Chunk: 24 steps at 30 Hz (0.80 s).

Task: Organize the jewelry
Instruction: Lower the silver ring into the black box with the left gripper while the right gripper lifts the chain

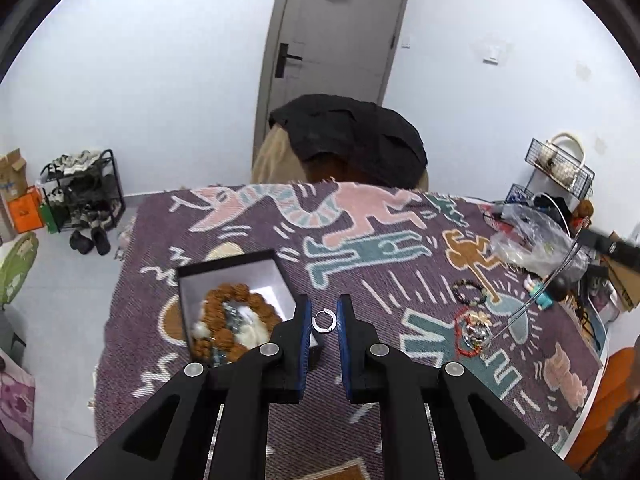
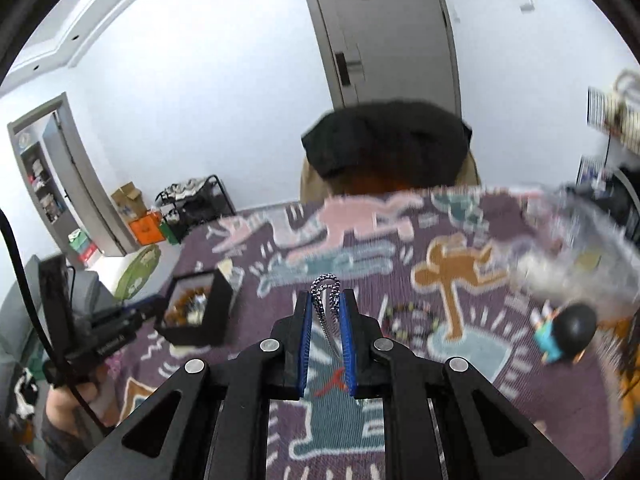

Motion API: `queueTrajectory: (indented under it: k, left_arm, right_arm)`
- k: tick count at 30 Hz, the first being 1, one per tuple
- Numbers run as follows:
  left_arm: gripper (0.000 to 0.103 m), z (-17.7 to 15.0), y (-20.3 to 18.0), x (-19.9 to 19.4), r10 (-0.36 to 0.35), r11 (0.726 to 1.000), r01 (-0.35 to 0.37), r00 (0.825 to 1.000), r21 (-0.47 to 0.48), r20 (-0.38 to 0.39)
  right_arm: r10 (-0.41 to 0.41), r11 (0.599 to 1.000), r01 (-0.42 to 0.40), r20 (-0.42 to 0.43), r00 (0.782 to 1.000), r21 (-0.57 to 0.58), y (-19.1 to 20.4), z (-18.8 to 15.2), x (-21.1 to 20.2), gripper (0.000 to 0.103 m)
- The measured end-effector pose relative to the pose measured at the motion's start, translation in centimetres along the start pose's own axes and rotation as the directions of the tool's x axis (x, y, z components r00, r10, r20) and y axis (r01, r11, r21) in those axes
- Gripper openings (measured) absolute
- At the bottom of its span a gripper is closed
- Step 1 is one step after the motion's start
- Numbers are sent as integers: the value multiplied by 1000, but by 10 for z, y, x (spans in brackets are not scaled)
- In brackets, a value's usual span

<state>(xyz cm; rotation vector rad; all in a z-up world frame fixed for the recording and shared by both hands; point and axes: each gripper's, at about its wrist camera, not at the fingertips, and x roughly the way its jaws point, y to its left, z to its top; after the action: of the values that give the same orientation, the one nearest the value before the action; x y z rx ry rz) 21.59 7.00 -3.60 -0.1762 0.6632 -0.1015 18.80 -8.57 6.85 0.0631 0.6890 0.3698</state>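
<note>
Pinching a small ring (image 1: 323,321) in my left gripper (image 1: 323,316) and a chain (image 2: 326,292) in my right gripper (image 2: 326,304), I carry both over the cloth toward the box (image 1: 236,276) at my left, where such pieces belong.

Two grippers: the left gripper (image 1: 324,320) holds one small silver ring (image 1: 324,321), the right gripper (image 2: 326,304) one silver chain (image 2: 326,296). One open black box (image 1: 236,304) holds one loop of brown beads (image 1: 236,300). On the patterned cloth (image 1: 360,264) lie one dark bead bracelet (image 1: 469,292), one red cord (image 1: 460,332) and one small toy figure (image 2: 566,334).
</note>
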Motion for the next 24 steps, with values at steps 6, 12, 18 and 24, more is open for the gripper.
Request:
queueTrajectory:
  k: [6,12,18,24]
  left_arm:
    - [13,3,14,-3,17,1000,-16,1000,-19,9]
    - [13,2,24,2,34,999,-34,999,-33,3]
    - [13,-1,38,16,49,997,-51,998,-61,-27]
    - [19,-5,52,34,29,991,-41,994,-125,-101]
  right_arm:
    - [-34,997,39,72,997,-60,18,39,-26,15]
    - [-62,994,74,133,989,-85,26,71,-47,15]
    - [-76,989,97,179,981,-110,42,98,-63,15]
    - [-66,984,97,204,977,-148,68,122,-69,15]
